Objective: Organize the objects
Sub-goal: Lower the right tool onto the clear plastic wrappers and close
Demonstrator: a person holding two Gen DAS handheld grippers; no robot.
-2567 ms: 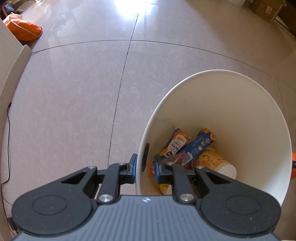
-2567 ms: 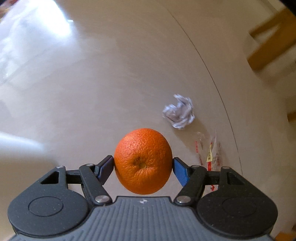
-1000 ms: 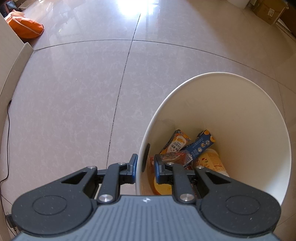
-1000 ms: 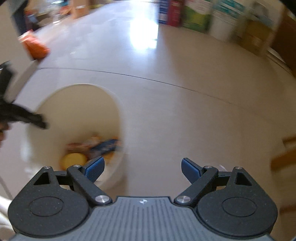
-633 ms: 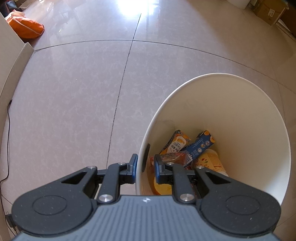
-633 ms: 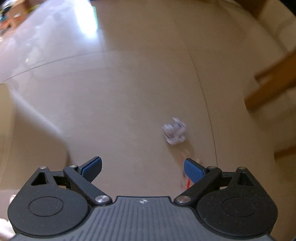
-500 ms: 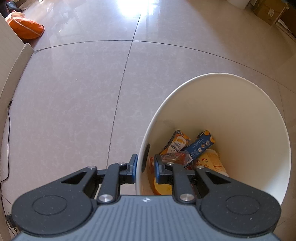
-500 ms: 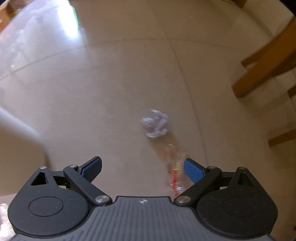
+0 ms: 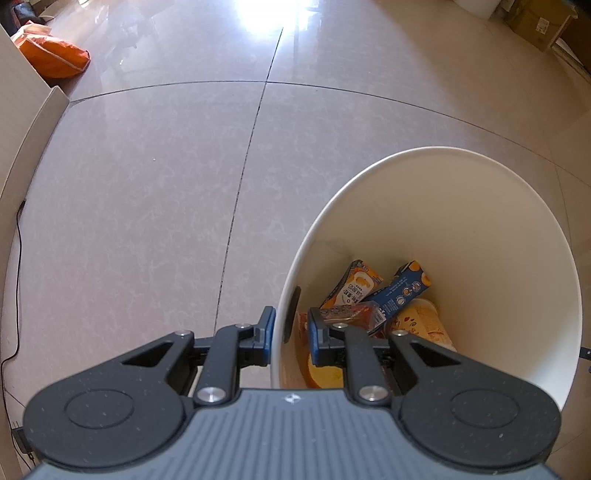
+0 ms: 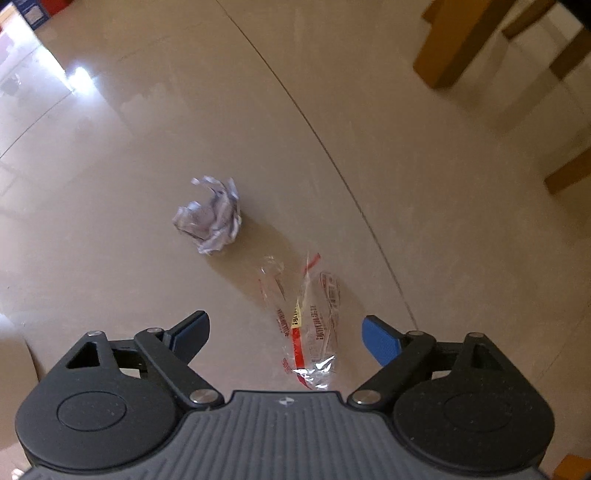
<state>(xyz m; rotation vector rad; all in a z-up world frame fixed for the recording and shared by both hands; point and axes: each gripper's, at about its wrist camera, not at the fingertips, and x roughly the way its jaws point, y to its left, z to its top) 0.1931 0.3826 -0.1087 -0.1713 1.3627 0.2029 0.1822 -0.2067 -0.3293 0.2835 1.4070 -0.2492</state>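
Note:
My left gripper (image 9: 289, 334) is shut on the near rim of a white bin (image 9: 480, 229) and holds it. Inside the bin lie snack cartons (image 9: 354, 288), a paper cup (image 9: 421, 325) and an orange (image 9: 321, 374), partly hidden by my fingers. My right gripper (image 10: 284, 334) is open and empty, low over the floor. A clear plastic wrapper with red print (image 10: 308, 325) lies between and just beyond its fingertips. A crumpled paper ball (image 10: 210, 218) lies farther ahead, to the left.
An orange bag (image 9: 51, 59) and a pale wall panel (image 9: 22, 125) are at the far left, with a black cable (image 9: 14, 280) along the floor. A cardboard box (image 9: 535, 18) is far right. Wooden furniture legs (image 10: 454, 48) stand at upper right of the right wrist view.
The orange that my right gripper held is now in the bin. The right gripper has opened, swung away from the bin and come down over the wrapper. The left gripper has stayed put.

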